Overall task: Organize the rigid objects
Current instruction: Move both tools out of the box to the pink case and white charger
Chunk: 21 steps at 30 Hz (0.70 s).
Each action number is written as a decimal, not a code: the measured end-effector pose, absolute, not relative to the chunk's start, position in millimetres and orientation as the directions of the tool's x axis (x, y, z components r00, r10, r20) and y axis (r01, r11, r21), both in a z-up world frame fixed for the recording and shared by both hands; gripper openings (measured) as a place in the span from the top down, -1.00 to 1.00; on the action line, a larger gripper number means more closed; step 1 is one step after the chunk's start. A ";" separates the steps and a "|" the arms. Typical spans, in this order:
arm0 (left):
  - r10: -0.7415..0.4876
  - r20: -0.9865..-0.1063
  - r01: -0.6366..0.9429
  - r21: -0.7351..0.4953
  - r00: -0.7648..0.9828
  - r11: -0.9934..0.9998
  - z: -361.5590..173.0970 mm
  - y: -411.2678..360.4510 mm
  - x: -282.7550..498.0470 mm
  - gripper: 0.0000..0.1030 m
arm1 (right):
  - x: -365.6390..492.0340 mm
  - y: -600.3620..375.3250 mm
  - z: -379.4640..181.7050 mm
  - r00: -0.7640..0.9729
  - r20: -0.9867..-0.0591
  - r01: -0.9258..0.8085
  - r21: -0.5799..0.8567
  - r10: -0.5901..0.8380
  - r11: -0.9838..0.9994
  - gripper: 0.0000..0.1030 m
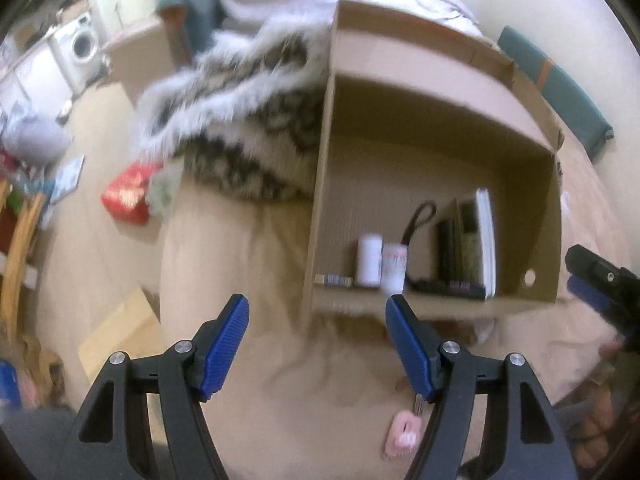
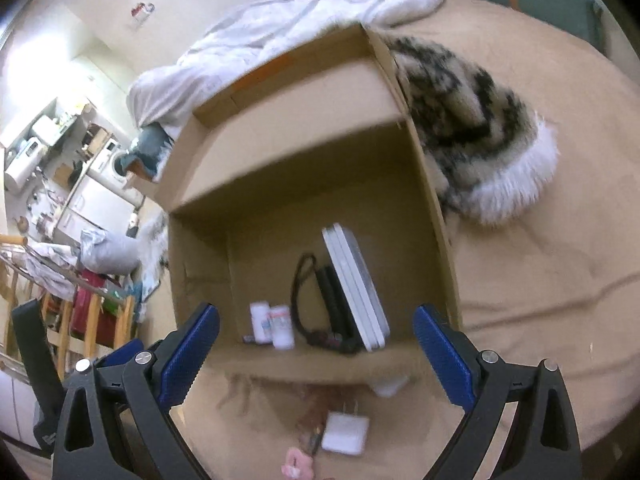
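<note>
Right, the cardboard box (image 2: pixel 304 168) sits open on the tan bedspread (image 2: pixel 540 288), two white bottles (image 2: pixel 272 322) upright along its near wall beside white books (image 2: pixel 356 288) standing on edge. My left gripper (image 1: pixel 316 344) and right gripper (image 2: pixel 316 354) both hover released, nothing between the blue pads. A white charger (image 2: pixel 346 434) lies before the box, a fluffy patterned blanket (image 2: pixel 480 132) beside it.

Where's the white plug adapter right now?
In the right wrist view, the white plug adapter lies on the tan bedsheet just outside the cardboard box, beside a pink keychain.
</note>
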State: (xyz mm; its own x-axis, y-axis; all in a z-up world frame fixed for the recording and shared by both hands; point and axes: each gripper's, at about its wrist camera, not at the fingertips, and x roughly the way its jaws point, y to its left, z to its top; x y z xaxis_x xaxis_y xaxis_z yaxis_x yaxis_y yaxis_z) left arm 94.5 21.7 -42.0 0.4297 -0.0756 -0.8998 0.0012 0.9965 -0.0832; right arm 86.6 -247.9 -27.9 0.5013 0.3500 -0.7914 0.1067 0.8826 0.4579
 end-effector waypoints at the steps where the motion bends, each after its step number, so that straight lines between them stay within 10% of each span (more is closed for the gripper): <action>1: -0.074 -0.908 -0.008 -0.085 0.412 0.996 -48.5 21.6 89.0 -0.32 | 83.3 -248.1 -36.5 0.474 -0.795 0.114 0.483 0.380 0.868 -1.00; 21: -0.134 -0.966 0.058 -0.124 0.223 0.991 -114.0 -2.5 68.1 -0.32 | 42.7 -245.7 -91.7 0.297 -0.875 0.179 0.443 0.381 0.878 -1.00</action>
State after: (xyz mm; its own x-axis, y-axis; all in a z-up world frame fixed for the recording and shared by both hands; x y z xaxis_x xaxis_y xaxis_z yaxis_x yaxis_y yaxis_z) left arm 68.1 -2.5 -114.0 0.2230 -0.1340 -0.9656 0.0582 0.9906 -0.1241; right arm 42.7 -245.7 -91.7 0.2967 0.3814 -0.8755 0.1795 0.8782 0.4434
